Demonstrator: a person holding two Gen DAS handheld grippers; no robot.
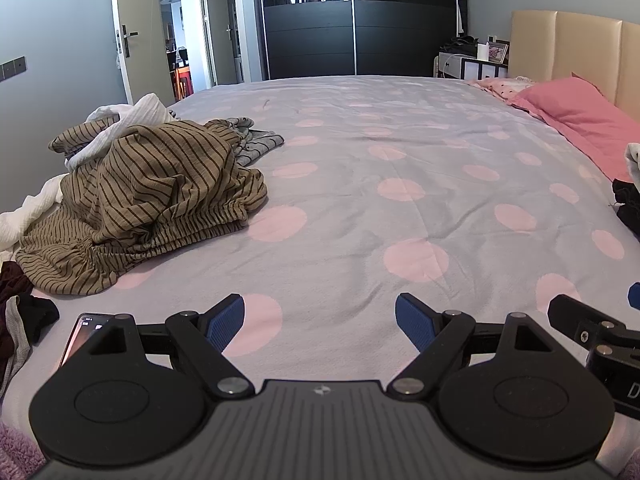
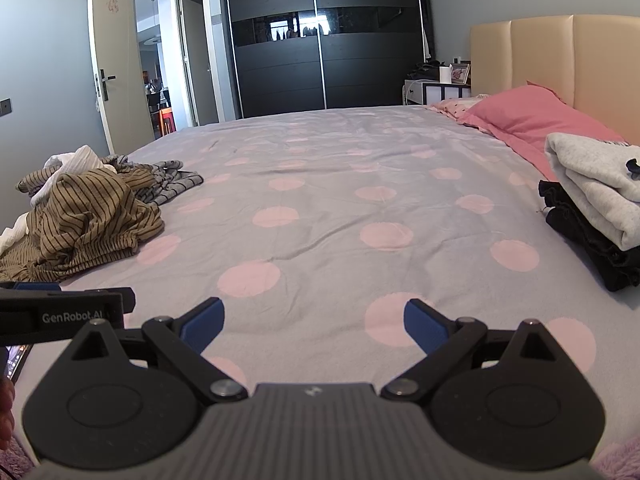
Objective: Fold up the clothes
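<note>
A heap of unfolded clothes lies on the left of the bed, topped by a brown striped garment [image 1: 160, 192] [image 2: 92, 216], with white cloth [image 1: 128, 114] and a grey striped piece [image 1: 256, 140] behind it. A folded stack, a light grey sweater [image 2: 592, 188] over a black garment [image 2: 588, 236], sits at the right near the pillow. My left gripper [image 1: 320, 326] hovers open over the bedspread, holding nothing. My right gripper [image 2: 314, 326] is open and empty too, beside the left one, whose body [image 2: 64, 314] shows at its left.
The grey bedspread with pink dots [image 1: 380, 160] stretches ahead. A pink pillow [image 2: 524, 120] and beige headboard [image 2: 560, 60] lie right. A phone [image 1: 82, 336] rests near the left gripper, by dark clothes [image 1: 16, 304]. A black wardrobe [image 1: 356, 20] and an open door [image 1: 132, 32] stand beyond.
</note>
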